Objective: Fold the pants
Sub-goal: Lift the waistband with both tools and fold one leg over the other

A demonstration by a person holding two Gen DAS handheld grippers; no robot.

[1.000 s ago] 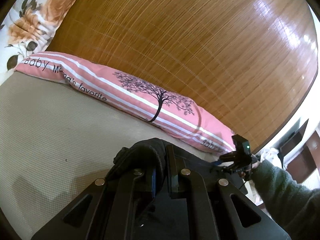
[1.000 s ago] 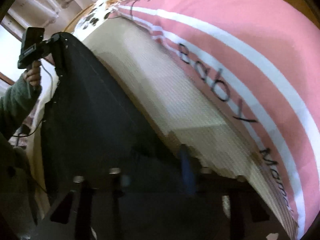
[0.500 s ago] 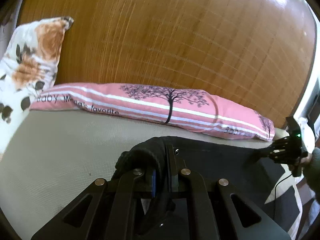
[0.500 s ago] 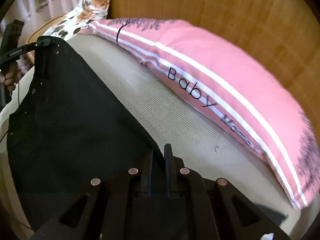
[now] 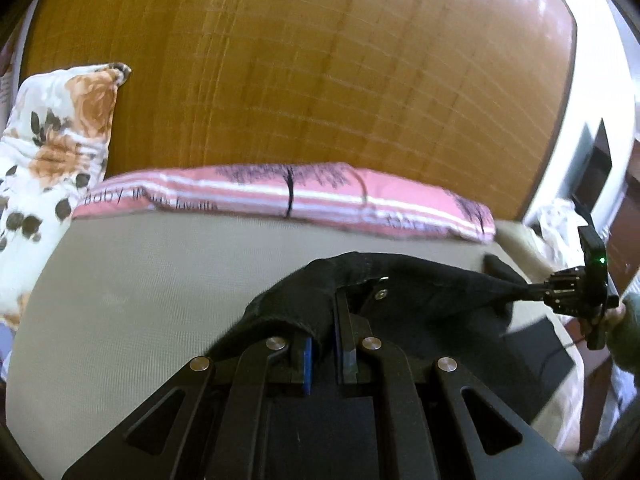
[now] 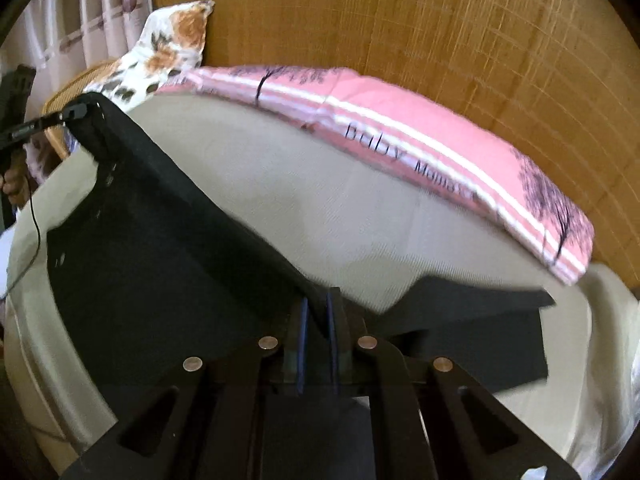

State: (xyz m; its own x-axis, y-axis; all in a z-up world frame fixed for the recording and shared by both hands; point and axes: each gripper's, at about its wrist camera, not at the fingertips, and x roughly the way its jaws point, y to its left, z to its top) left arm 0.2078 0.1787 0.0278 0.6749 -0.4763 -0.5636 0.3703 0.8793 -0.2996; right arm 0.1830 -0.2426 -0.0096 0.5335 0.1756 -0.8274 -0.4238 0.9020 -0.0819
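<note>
While both my left gripper and right gripper pinch the black pants, their waistband stretches between them along the mattress's near edge, legs dangling.

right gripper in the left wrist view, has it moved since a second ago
Yes. The right gripper has swung right, from under the pink pillow's right end to well past it, pulling the black pants taut.

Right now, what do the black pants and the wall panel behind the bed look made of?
Black pants: heavy matte woven cloth, likely denim; metal rivets show and it hangs stiffly between the grips. Wall panel: glossy, bamboo- or wood-look slats; fine grid lines and window glare. Could be laminate.
</note>
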